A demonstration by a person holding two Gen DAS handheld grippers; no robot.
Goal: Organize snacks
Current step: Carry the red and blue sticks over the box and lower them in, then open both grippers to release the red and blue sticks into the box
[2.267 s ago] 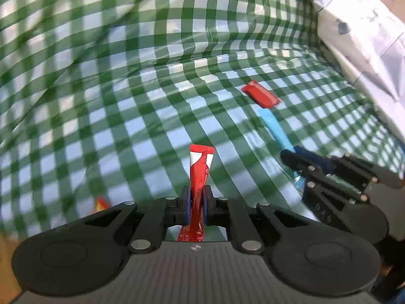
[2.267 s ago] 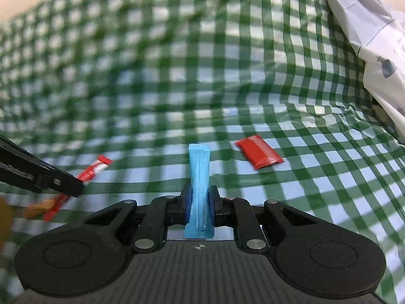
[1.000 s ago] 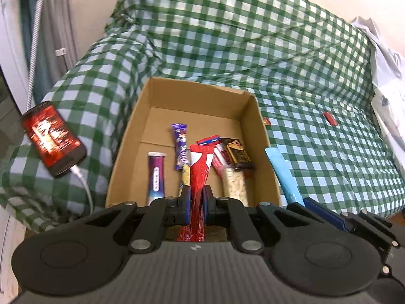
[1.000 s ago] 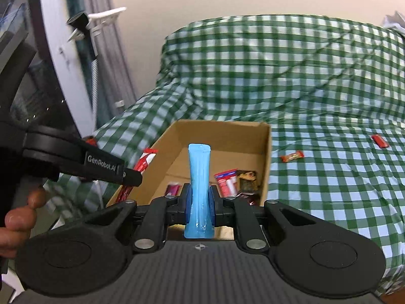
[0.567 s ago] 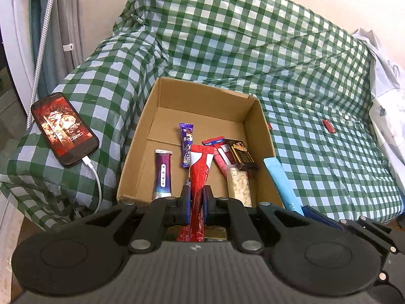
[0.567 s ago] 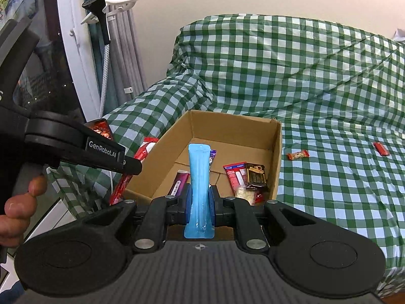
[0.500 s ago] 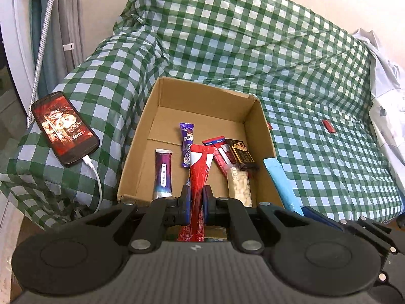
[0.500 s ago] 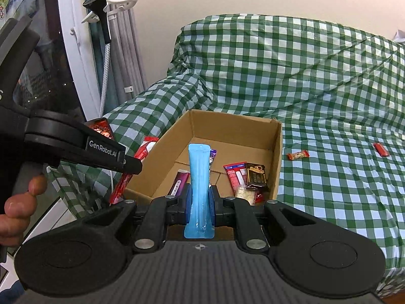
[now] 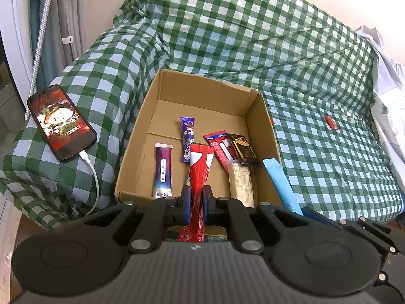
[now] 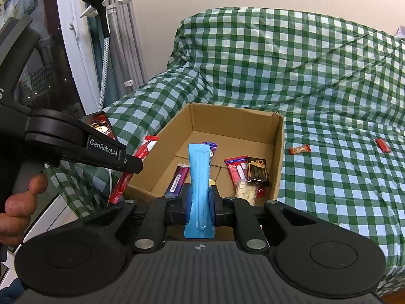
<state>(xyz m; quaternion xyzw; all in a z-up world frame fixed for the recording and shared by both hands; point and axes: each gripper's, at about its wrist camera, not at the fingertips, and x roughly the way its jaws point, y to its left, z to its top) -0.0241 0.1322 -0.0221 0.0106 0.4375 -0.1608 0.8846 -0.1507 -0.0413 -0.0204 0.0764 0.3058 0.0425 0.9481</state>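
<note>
Left gripper [image 9: 194,200] clenched on red stick [image 9: 200,167], over box [image 9: 131,157] near edge; right gripper [image 10: 200,204] clenched on blue stick [image 10: 200,167], beside it

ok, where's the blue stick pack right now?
Blue stick pack is clamped upright in the right gripper, held over the near edge of the cardboard box.

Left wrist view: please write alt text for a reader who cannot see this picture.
The left gripper is shut on a red snack stick above an open cardboard box of snacks on a green checked sofa. A lit phone charges to its left; the right gripper's blue stick shows at right.
</note>
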